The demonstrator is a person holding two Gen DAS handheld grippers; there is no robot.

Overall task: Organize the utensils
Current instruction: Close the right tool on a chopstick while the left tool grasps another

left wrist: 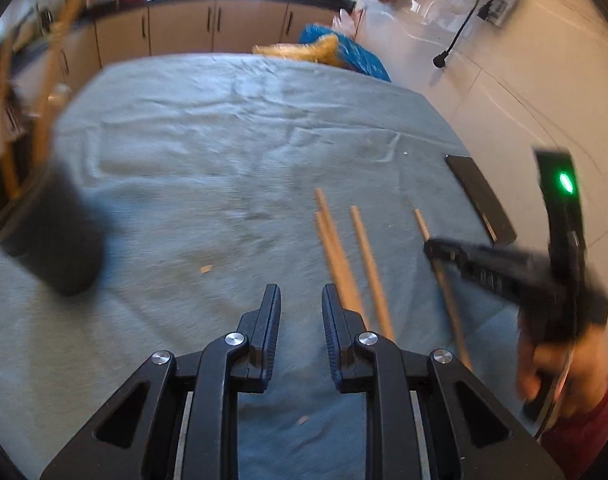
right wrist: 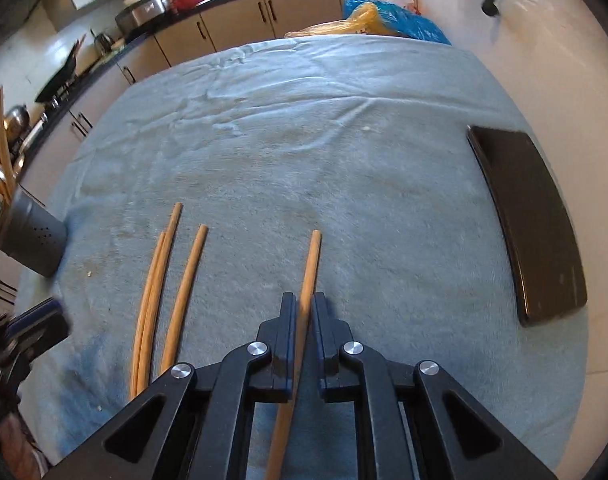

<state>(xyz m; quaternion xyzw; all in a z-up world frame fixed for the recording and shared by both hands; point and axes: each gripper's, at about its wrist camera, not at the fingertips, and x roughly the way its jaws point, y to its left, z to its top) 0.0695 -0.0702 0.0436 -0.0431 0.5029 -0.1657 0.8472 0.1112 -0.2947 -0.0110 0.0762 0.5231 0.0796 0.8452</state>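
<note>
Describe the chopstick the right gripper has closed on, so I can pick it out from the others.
On the blue-grey towel covering the table, four wooden chopsticks lie near the front. Three cluster to the left; the chopstick in question lies alone to their right, nearer the black phone. Only it runs between the right gripper fingers.

Dark phone flat at towel's right edge; blue bag beyond; cabinets behind.

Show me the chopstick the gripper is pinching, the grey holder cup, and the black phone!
Pinched chopstick (right wrist: 310, 264): right wrist view, on its shaft ahead of the jaws.
Grey holder cup (right wrist: 34, 238): right wrist view, on its perforated side wall.
Black phone (right wrist: 532, 216): right wrist view, middle of its dark face.
</note>
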